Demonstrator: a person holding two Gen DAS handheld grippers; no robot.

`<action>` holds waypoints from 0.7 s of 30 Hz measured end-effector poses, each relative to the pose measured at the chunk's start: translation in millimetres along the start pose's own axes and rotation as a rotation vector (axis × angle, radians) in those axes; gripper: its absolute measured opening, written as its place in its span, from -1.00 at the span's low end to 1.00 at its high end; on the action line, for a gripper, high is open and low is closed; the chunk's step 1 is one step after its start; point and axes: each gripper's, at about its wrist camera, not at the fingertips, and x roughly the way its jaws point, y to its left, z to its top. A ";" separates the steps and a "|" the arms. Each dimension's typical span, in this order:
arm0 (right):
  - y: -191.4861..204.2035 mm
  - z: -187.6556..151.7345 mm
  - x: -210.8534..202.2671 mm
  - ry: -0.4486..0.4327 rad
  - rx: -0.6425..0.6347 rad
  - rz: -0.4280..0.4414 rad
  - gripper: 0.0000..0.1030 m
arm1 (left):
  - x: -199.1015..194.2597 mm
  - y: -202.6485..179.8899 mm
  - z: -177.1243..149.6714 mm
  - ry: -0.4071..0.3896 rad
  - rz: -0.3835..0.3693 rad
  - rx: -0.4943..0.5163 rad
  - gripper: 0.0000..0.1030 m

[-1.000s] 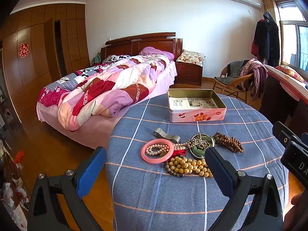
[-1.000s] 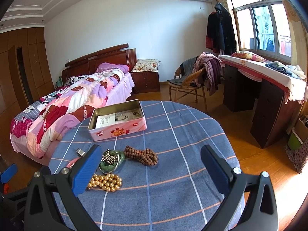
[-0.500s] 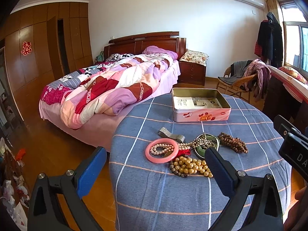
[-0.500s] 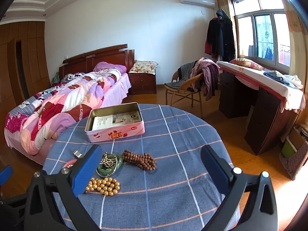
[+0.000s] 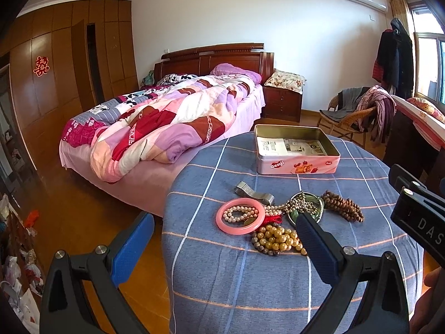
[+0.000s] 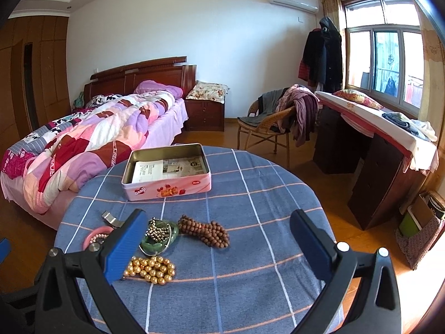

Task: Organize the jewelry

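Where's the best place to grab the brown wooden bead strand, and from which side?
Take the brown wooden bead strand across its bunched middle, from above, with the right hand-held gripper. It lies flat and narrow, its right side clear of the other jewelry, so the open fingers can likely straddle it.

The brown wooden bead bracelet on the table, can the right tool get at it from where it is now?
Probably yes. The right tool is open, and the brown wooden bead bracelet lies between its fingers in the right wrist view, at the cluster's right edge. Only the green bangle sits close on its left; nothing covers it.
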 end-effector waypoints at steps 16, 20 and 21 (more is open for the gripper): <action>-5.4 -4.9 15.2 0.054 0.010 0.050 1.00 | 11.8 6.9 1.2 0.024 -0.016 0.005 0.97; -21.9 -12.7 31.1 0.091 0.036 0.062 1.00 | 35.9 21.9 -0.7 0.067 0.005 0.010 0.97; -26.4 -14.8 36.1 0.102 0.045 0.070 1.00 | 42.6 25.5 -2.0 0.082 0.000 0.006 0.97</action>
